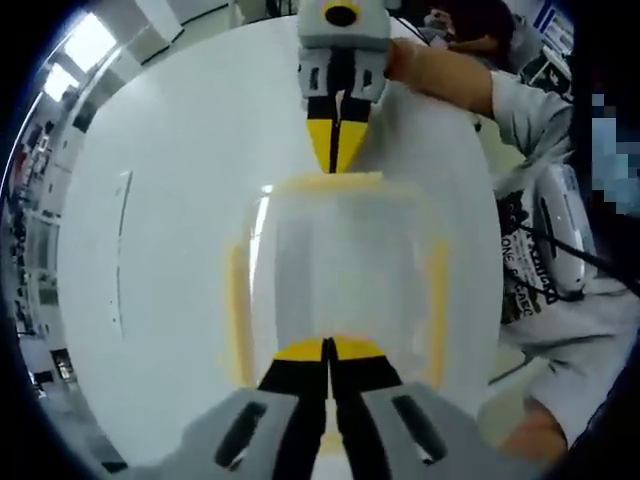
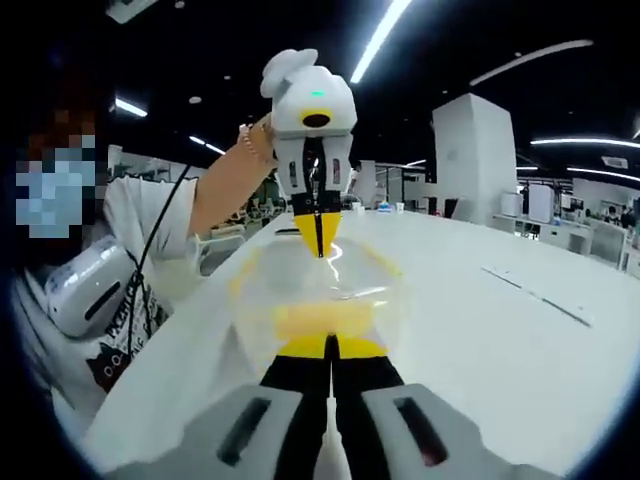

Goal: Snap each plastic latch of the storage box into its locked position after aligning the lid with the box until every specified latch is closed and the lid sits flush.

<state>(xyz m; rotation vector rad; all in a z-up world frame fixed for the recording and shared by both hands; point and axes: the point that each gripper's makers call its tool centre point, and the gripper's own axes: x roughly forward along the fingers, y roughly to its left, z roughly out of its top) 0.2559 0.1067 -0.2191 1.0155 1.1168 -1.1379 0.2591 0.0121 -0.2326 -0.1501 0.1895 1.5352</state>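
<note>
A clear plastic storage box [image 1: 340,265] with its lid on lies on the white table [image 1: 170,200]. Yellow latches run along its left side [image 1: 235,315] and right side [image 1: 437,290]. My left gripper [image 1: 328,347] is shut, tips on the near end's yellow latch [image 1: 300,350]. My right gripper [image 1: 338,168] comes in from the top, shut, tips touching the far end's yellow latch [image 1: 330,183]. In the right gripper view the box [image 2: 320,285] lies ahead. There my right gripper [image 2: 331,345] is shut at its yellow latch [image 2: 322,320], and the left gripper [image 2: 320,250] points down at the far end.
A person in a white printed shirt [image 1: 570,300] stands at the table's right edge, with a white device [image 2: 85,285] at the waist. The table [image 2: 500,330] spreads wide to the right in the right gripper view. Office desks and a white pillar [image 2: 475,155] stand beyond.
</note>
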